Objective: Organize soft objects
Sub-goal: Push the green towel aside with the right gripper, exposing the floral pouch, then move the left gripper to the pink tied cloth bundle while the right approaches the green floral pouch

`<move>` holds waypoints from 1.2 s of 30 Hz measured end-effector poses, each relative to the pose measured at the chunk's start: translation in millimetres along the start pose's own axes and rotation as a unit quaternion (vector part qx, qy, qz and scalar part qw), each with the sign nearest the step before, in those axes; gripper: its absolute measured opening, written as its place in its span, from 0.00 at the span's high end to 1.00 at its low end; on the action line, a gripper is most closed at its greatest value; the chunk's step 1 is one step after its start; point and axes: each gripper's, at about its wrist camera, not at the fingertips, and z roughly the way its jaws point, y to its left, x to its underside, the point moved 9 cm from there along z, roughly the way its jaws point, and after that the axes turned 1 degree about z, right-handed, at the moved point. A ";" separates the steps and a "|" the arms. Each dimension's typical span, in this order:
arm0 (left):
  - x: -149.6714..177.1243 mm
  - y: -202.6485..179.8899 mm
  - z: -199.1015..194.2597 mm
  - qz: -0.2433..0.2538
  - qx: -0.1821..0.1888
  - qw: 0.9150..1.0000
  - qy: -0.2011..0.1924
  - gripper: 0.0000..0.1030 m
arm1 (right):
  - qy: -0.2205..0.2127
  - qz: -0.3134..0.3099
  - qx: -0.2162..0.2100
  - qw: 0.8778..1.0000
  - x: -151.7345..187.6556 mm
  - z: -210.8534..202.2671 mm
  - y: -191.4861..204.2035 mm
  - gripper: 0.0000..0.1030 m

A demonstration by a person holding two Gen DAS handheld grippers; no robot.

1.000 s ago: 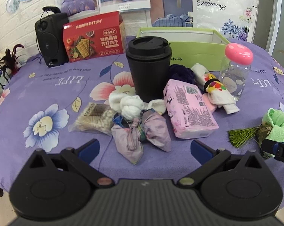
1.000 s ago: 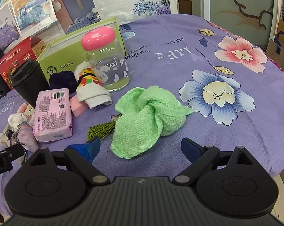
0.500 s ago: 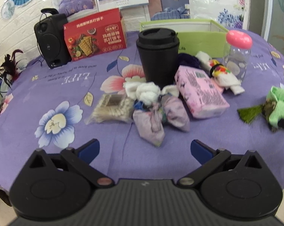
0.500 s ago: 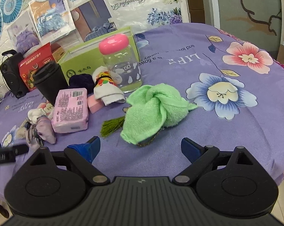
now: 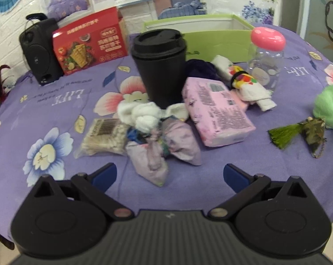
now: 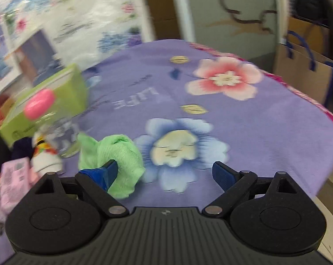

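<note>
Nothing looks put away yet. The green box (image 5: 217,37) at 12 o'clock looks empty. Both hand-held grippers (image 5: 168,174) (image 6: 164,172) are wide apart, holding nothing. The green towel (image 6: 115,154) lies on the counter (image 6: 265,121) beside the right one's left finger.

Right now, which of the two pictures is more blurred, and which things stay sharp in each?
Right wrist view: heavy motion smear; the green towel, the pink-capped jar and the green box are streaked, only the right tool is crisp. Left wrist view: milder softness; the black cup and pink tissue pack stay readable, and the left tool is sharp.
</note>
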 end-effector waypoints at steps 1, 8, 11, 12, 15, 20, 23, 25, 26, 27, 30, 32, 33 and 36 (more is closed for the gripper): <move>-0.5 -5.3 -1.2 0.006 0.008 1.000 0.000 0.00 | 0.000 -0.001 -0.007 1.000 1.3 -0.8 0.5 0.22; 6.2 -5.7 -19.0 0.026 0.014 0.999 -0.017 0.00 | 0.013 -0.020 -0.105 0.994 6.3 -10.4 53.0 0.22; 7.2 21.1 -19.3 0.013 -0.013 1.000 -0.016 0.00 | 0.026 -0.049 -0.134 0.989 12.9 -9.1 81.3 0.22; 6.1 31.7 -18.1 0.006 -0.024 1.000 -0.017 0.00 | 0.031 -0.055 -0.139 0.988 15.6 -7.4 87.3 0.22; 1.7 53.9 -10.6 -0.016 -0.023 0.999 -0.019 0.00 | 0.049 -0.060 -0.144 0.987 24.8 0.7 96.0 0.22; -2.7 44.2 10.8 -0.042 0.012 0.999 -0.012 0.00 | 0.069 -0.042 -0.125 0.989 34.4 12.1 86.9 0.22; -18.1 43.4 6.9 -0.044 -0.011 0.998 -0.050 0.00 | 0.070 -0.042 -0.120 0.989 34.9 10.1 83.7 0.22; -33.1 46.9 1.5 -0.050 -0.010 0.996 -0.075 0.00 | 0.068 -0.046 -0.116 0.990 32.9 8.0 82.8 0.22; -41.2 46.7 2.0 -0.050 -0.006 0.995 -0.086 0.00 | 0.064 -0.046 -0.113 0.990 31.1 8.0 82.0 0.22; -48.6 47.8 6.5 -0.049 -0.016 0.995 -0.086 0.00 | 0.062 -0.043 -0.112 0.991 29.6 8.2 81.5 0.22; -61.1 47.6 30.5 -0.043 -0.048 0.996 -0.066 0.00 | 0.064 -0.030 -0.126 0.990 28.0 8.8 82.4 0.22; -57.7 42.7 48.7 -0.047 -0.030 0.998 -0.032 0.00 | 0.067 -0.028 -0.131 0.989 28.8 7.6 83.6 0.22; -53.9 41.3 54.8 -0.054 -0.025 0.998 -0.019 0.00 | 0.067 -0.030 -0.130 0.989 29.0 6.8 83.5 0.22; -36.0 46.7 62.6 -0.044 -0.081 0.996 0.008 0.00 | 0.062 -0.027 -0.128 0.989 27.6 5.5 81.0 0.22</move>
